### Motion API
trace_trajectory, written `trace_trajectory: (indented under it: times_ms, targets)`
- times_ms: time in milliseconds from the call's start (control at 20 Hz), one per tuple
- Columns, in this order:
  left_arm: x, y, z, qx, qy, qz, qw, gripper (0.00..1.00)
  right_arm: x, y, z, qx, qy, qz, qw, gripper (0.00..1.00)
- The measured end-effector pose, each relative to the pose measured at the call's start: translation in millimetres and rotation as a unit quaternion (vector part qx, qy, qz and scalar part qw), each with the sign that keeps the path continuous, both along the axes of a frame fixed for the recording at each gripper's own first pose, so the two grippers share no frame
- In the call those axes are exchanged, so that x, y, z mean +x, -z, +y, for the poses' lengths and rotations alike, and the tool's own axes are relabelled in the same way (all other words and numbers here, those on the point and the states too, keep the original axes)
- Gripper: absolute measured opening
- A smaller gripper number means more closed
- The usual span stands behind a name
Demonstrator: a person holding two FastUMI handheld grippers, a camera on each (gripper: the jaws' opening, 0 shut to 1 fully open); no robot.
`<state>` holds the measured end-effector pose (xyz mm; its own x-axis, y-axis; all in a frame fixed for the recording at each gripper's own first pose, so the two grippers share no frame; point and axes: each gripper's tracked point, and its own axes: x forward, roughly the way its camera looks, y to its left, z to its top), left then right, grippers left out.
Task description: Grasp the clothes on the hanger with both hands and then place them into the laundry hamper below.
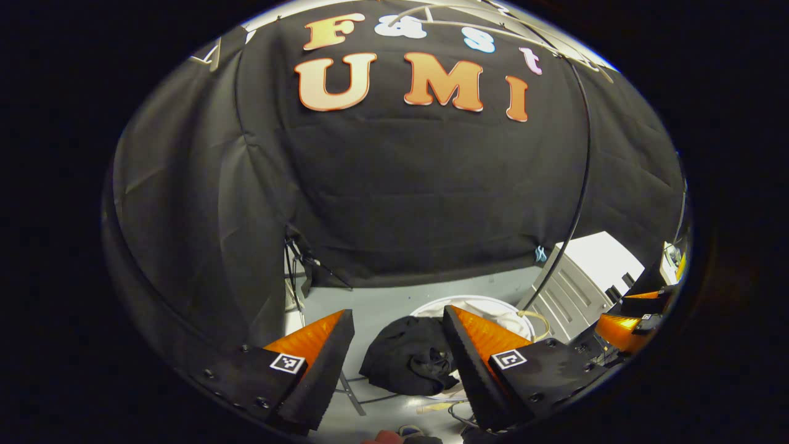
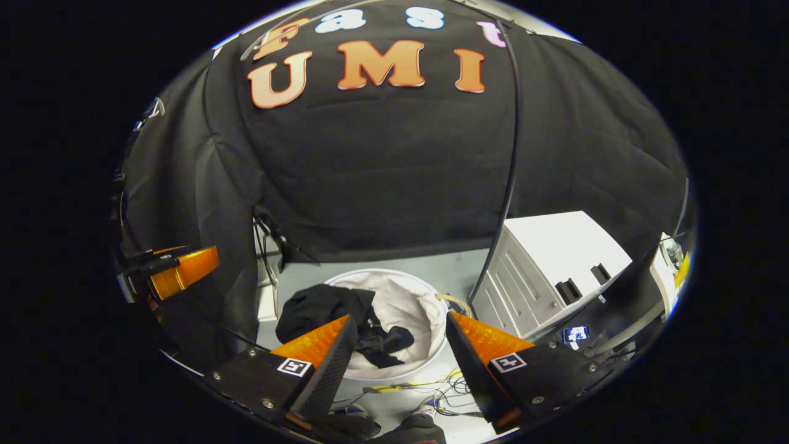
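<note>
Risk: the black clothes [image 2: 333, 317] lie draped across the left rim of the white laundry hamper [image 2: 425, 308], low centre of the right gripper view. Part hangs outside, so the garment could slide off onto the floor [image 1: 394, 302]. The fabric looks limp, crumpled and bunched, with one fold lying inside the hamper. Left gripper [image 1: 397, 351] and right gripper [image 2: 400, 354]: jaws spread wide, holding nothing, above the hamper.
</note>
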<state>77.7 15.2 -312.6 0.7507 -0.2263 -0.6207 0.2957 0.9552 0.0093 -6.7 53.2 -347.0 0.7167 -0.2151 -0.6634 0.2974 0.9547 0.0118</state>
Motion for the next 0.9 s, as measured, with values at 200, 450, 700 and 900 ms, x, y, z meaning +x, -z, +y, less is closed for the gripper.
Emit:
trace_trajectory:
  times_ms: [200,450,700,900]
  targets:
    - [10,-64,-6,-0.024,-0.007,-0.056,0.998,0.94,-4,-66,-22,-0.019,0.021,-0.055,0.998,0.90]
    - [16,-134,-18,-0.074,-0.017,-0.116,0.990,0.94,5,-159,-42,-0.047,0.035,-0.142,0.988,0.90]
    - [24,-190,-26,-0.085,-0.005,-0.176,0.981,0.94,11,-222,-54,-0.061,0.038,-0.207,0.976,0.90]
    - [21,-222,-34,-0.094,0.003,-0.206,0.974,0.94,16,-258,-63,-0.075,0.042,-0.251,0.964,0.89]
